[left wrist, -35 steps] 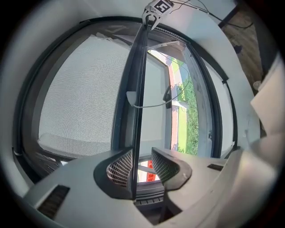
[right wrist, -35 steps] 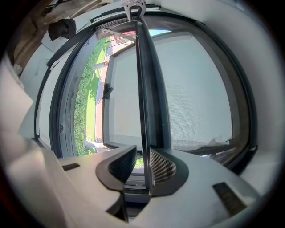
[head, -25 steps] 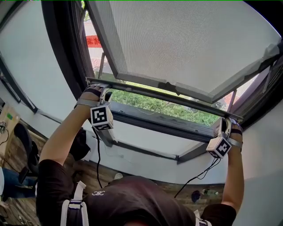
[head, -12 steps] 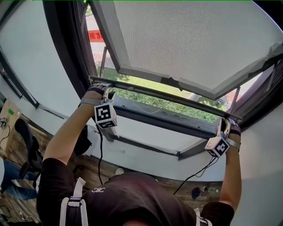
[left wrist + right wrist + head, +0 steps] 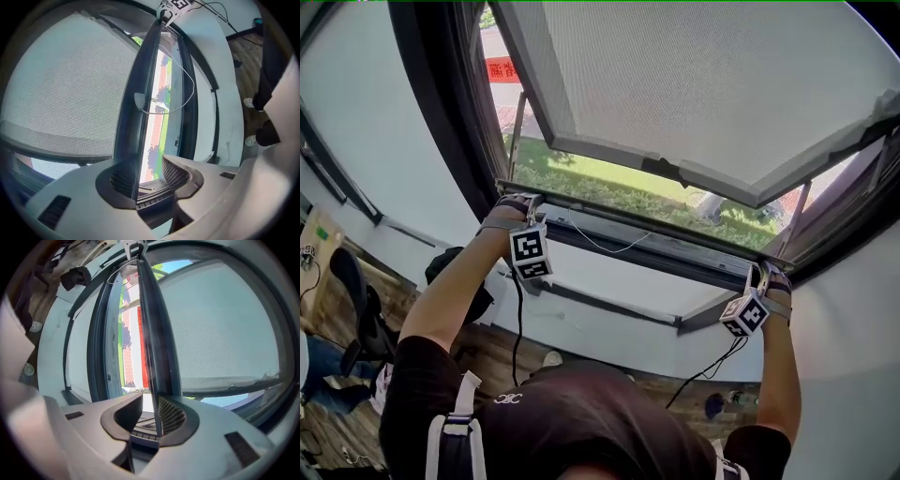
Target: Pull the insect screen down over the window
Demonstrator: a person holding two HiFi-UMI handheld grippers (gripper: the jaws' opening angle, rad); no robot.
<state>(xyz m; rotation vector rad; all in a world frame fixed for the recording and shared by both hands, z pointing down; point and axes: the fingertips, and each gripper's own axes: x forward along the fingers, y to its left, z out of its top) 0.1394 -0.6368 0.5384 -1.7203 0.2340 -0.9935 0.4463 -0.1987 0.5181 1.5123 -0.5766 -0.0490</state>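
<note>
Left claw [image 5: 150, 176] just opening, right claw [image 5: 151, 413] parted — screen bar [image 5: 136, 122] inside both; head view hides gaps.

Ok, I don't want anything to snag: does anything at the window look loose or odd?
A thin white cord hangs in a slack loop off the screen bar, bowing out across the open gap beside it. It could catch. Nothing else stands out.

The person wears a dark short-sleeved T-shirt [image 5: 581, 422] with a small white logo [image 5: 508, 399] at the lower left of the head view, and pale grey harness straps [image 5: 457, 439] beside it. Grey bands [image 5: 499, 223] wrap one wrist. The left gripper [image 5: 525, 202] and right gripper [image 5: 759, 274] each carry a white cube [image 5: 531, 255] with black square markers and trail a thin black cable [image 5: 517, 328]. Their jaws are light grey, with dark cross-hatched pads [image 5: 176, 174].
</note>
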